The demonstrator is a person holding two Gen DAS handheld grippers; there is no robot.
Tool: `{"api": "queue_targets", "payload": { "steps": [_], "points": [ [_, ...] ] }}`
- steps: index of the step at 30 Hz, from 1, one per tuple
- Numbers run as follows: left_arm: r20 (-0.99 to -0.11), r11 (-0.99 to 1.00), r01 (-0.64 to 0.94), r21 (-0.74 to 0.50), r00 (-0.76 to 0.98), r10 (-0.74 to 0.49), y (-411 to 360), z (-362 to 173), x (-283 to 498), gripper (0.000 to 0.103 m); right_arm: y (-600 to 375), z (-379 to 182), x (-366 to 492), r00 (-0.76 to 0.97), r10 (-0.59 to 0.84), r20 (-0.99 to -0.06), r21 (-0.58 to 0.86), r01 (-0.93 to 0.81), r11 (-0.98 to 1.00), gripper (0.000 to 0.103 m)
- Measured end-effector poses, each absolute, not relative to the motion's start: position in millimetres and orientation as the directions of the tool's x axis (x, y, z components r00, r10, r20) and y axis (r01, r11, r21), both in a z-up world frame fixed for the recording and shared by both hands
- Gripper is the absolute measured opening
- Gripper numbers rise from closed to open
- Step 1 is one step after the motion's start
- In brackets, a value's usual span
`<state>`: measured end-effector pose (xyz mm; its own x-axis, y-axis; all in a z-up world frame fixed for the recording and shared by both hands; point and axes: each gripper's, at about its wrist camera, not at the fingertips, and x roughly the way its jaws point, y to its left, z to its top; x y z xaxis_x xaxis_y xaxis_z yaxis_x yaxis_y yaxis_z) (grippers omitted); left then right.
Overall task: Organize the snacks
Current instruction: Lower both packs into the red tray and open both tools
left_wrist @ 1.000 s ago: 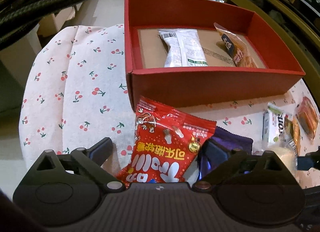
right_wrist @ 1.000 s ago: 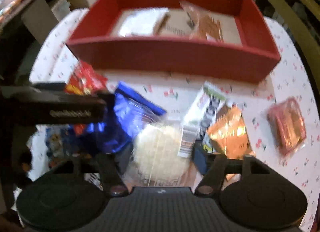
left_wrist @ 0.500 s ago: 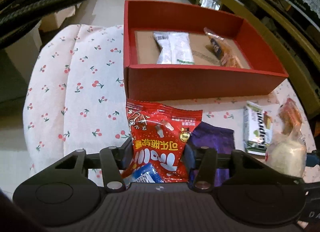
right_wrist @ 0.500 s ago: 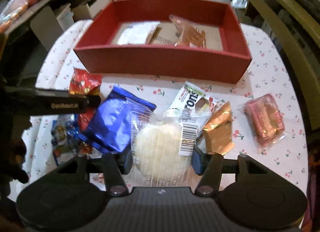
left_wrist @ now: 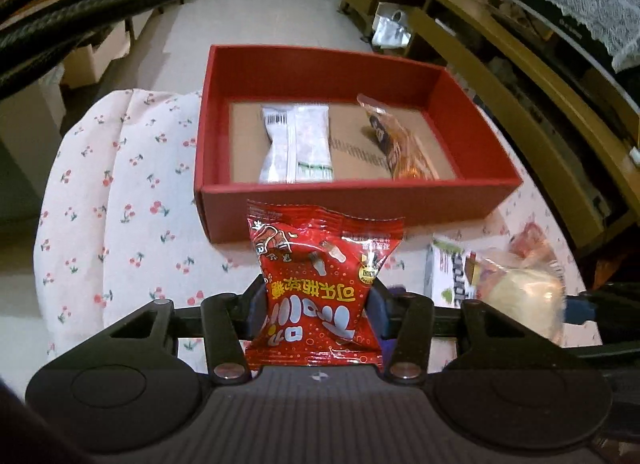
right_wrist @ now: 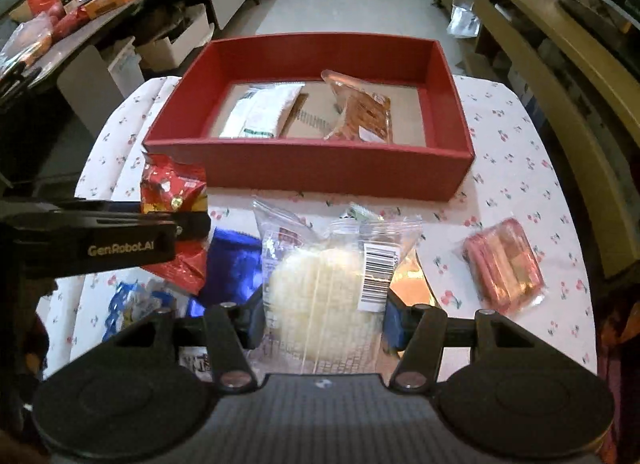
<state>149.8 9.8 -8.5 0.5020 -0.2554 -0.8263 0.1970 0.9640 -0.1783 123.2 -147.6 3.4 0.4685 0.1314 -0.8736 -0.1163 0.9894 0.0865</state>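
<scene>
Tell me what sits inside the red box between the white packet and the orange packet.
Nothing: between the white packet and the orange packet only the red box's bare cardboard floor shows, clearest in the right wrist view.

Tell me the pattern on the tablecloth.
White tablecloth printed with small red cherries on green stems; the right wrist view shows it best.

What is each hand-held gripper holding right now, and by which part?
The left hand-held gripper pinches the red snack packet across its lower half. The right hand-held gripper pinches the clear rice cracker bag by its side edges.
</scene>
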Motion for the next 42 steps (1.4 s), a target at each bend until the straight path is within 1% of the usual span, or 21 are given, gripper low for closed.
{"api": "queue_targets", "payload": {
  "steps": [7, 15, 24, 29, 33, 38, 40, 42],
  "points": [
    [-0.792, 0.963, 0.202, -0.176, 0.552, -0.26, 10.9, 13.9, 169.9, 0.057, -146.7, 19.7, 154.1, 0.52, 0.123, -0.845, 0.085, -0.097, 0.992, 0.072],
    [-0.752, 0.967, 0.202, -0.154, 0.611, -0.248, -1.5, 31.1, 215.0, 0.058, -149.3, 36.3, 203.6, 0.588, 0.108, -0.801, 0.084, -0.068, 0.994, 0.072],
    [-0.769, 0.977, 0.161, -0.139, 0.604, -0.209, -8.1, 7.1, 260.2, 0.058, -154.7, 8.5, 255.8, 0.58, 0.094, -0.809, 0.073, -0.059, 0.996, 0.072],
    [-0.79, 0.982, 0.148, -0.121, 0.585, -0.186, -8.5, -7.7, 268.3, 0.058, -151.6, -1.7, 268.5, 0.592, 0.078, -0.802, 0.051, -0.062, 0.997, 0.072],
    [-0.811, 0.984, 0.142, -0.104, 0.561, -0.167, -10.3, -16.6, 270.6, 0.059, -154.4, -15.4, 276.3, 0.562, 0.098, -0.821, 0.075, -0.064, 0.995, 0.072],
    [-0.808, 0.984, 0.135, -0.117, 0.564, -0.173, -8.2, -14.4, 269.2, 0.066, -163.6, -14.8, 279.5, 0.571, 0.109, -0.814, 0.101, -0.044, 0.994, 0.074],
    [-0.801, 0.984, 0.137, -0.115, 0.573, -0.174, -8.1, -11.4, 267.2, 0.073, -166.7, -11.9, 278.7, 0.582, 0.108, -0.806, 0.11, -0.033, 0.993, 0.073],
    [-0.798, 0.983, 0.139, -0.117, 0.577, -0.176, -7.4, -8.4, 265.5, 0.074, -166.9, -9.7, 277.4, 0.6, 0.11, -0.793, 0.102, -0.047, 0.994, 0.075]
  ]
}}
